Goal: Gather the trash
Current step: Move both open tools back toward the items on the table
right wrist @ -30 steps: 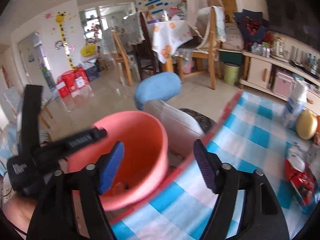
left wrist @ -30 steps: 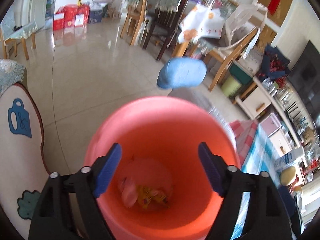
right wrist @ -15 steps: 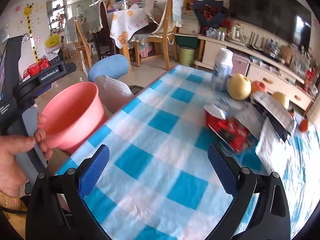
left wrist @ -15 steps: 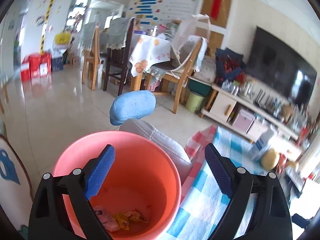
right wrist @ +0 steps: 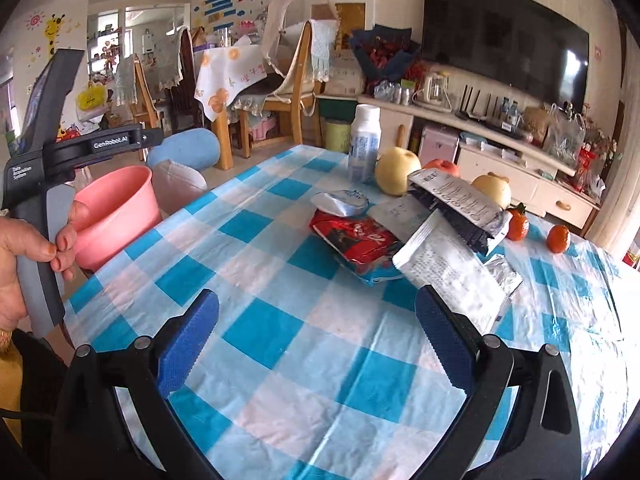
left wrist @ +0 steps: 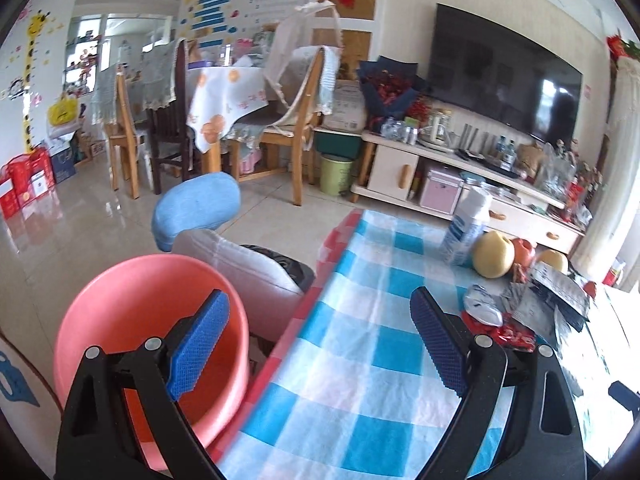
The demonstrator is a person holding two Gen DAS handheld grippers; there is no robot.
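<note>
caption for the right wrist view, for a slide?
Open right gripper faces snack wrappers piled on the checked tablecloth; pink bin waits beside the table.

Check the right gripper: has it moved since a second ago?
Yes. The right gripper, empty, jaws just opening, swung from the pink bin beside the table to over the checked tablecloth, facing the wrappers.

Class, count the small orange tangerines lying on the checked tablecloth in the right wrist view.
2: one tangerine beside the black-and-silver wrapper, the other tangerine further right. More may hide behind the wrappers.
</note>
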